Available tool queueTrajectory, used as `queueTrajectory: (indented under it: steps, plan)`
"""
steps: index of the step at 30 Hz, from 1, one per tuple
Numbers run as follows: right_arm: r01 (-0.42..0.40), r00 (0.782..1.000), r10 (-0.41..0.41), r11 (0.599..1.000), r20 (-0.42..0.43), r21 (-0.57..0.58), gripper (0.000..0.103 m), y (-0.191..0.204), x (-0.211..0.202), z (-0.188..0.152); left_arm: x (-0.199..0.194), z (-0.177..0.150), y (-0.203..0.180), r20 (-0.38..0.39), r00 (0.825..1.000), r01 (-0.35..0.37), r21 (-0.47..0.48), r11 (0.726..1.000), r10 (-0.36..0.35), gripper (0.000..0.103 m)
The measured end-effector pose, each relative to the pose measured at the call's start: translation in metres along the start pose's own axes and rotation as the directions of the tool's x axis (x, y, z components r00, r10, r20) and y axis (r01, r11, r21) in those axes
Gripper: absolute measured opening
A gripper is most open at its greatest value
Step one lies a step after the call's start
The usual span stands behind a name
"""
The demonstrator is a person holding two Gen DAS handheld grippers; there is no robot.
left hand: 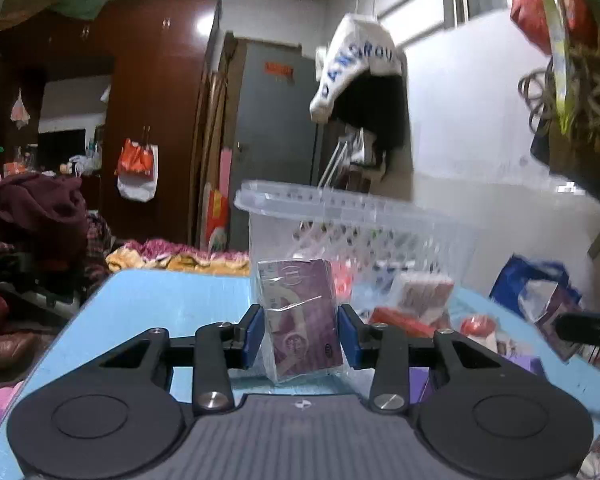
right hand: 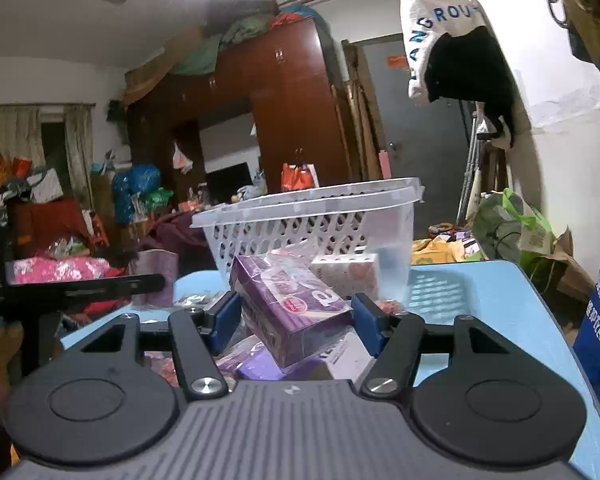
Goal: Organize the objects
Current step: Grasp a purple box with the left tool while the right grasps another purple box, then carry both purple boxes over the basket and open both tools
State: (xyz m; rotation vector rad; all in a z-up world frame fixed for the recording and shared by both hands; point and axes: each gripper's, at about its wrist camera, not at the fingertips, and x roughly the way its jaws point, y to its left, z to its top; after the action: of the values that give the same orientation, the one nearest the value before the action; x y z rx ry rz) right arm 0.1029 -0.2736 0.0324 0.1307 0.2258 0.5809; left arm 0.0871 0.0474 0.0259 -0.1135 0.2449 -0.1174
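Before the clear basket (left hand: 360, 216), the left gripper (left hand: 300, 330) clamps an upright purple packet (left hand: 300, 316); the right gripper (right hand: 296, 320) clamps a purple box (right hand: 288, 308) (tilted), also before it.

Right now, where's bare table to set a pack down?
Bare blue table left of the basket and left gripper; another patch right of the basket. Crowded with packs in front of the basket.

A glossy, film-wrapped purple cardboard box (right hand: 290, 312) is seen before a translucent perforated plastic basket (right hand: 300, 220); a smooth, matt light-blue tabletop (right hand: 500, 300) is shown beneath.
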Motion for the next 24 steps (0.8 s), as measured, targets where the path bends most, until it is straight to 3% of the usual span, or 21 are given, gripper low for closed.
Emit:
queueTrajectory:
  steps: [11,15,18,20,24]
  plan:
    - [0.034,0.998,-0.032,0.999,0.062,-0.034,0.064,-0.002,-0.005,0.007,-0.014,0.001,-0.004,0.125,0.99,0.061,0.011,0.998,-0.062,0.044]
    - [0.055,0.991,-0.039,0.991,0.124,-0.124,0.064,0.01,0.004,0.033,-0.011,0.023,-0.01,0.155,0.984,0.085,0.028,0.996,-0.089,0.044]
    - [0.033,0.981,0.001,0.985,0.195,-0.172,0.064,0.012,0.022,0.057,-0.001,0.058,-0.015,0.171,0.982,0.084,0.018,0.996,-0.086,0.044]
    - [0.016,0.99,0.01,0.983,0.144,-0.182,0.064,0.01,0.047,0.078,0.014,0.083,-0.019,0.144,0.985,0.091,0.007,0.996,-0.091,0.044]
    - [0.082,0.997,-0.079,0.98,0.021,-0.182,0.064,0.006,0.101,0.107,0.065,0.125,-0.028,0.02,0.994,0.112,-0.005,0.994,-0.112,0.044]
